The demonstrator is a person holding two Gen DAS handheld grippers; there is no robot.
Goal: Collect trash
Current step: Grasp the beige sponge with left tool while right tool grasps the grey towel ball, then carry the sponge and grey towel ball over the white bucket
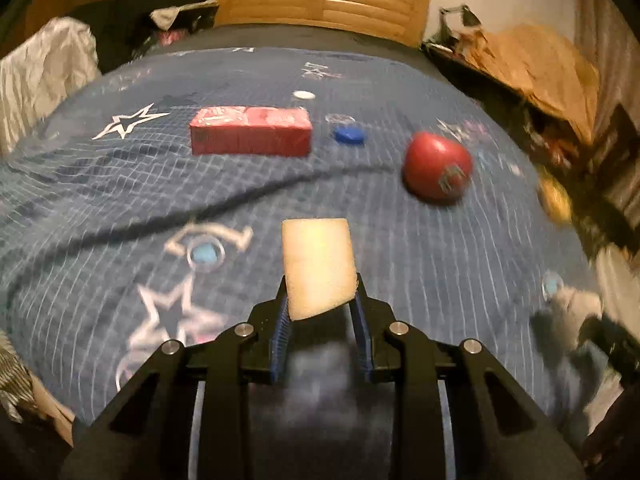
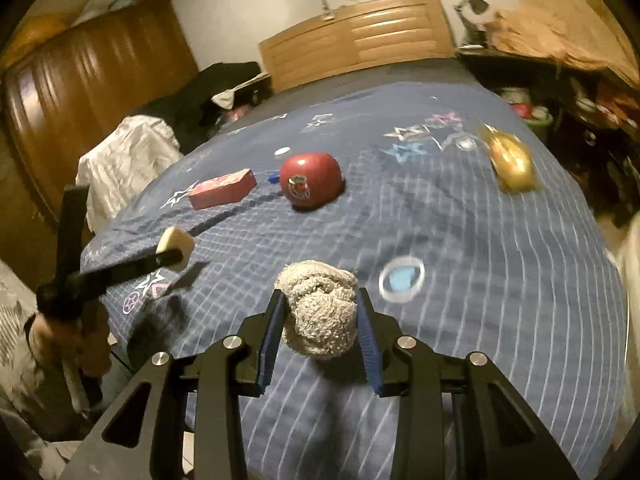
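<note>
Left hand-held gripper: its blue-padded fingers are pressed against both sides of a pale cream rectangular foam block, which stands up out of the jaws above the bed. The right wrist view shows this same tool from the side at the left edge, block at its tip.

Right hand-held gripper: its fingers clamp a balled-up grey-beige terry cloth wad, lifted clear of the blanket.

Bed: covered by a navy blue checked blanket with star prints, wooden slatted headboard at the far end.

Red rectangular carton: lies flat on the blanket toward the headboard, well apart from both tools.

Small blue bottle cap: just beside the carton's right end, apart from it.

Small white round cap: farther back on the blanket, beyond the blue one.

Red rounded ball-like item with a printed emblem: rests on the blanket to the right of the carton; blurred in the left wrist view.

Gold crumpled foil wrapper: near the bed's right edge, blurred.

Surroundings: a white crumpled cloth heaped at the bed's left side, a brown wooden wardrobe behind it.
</note>
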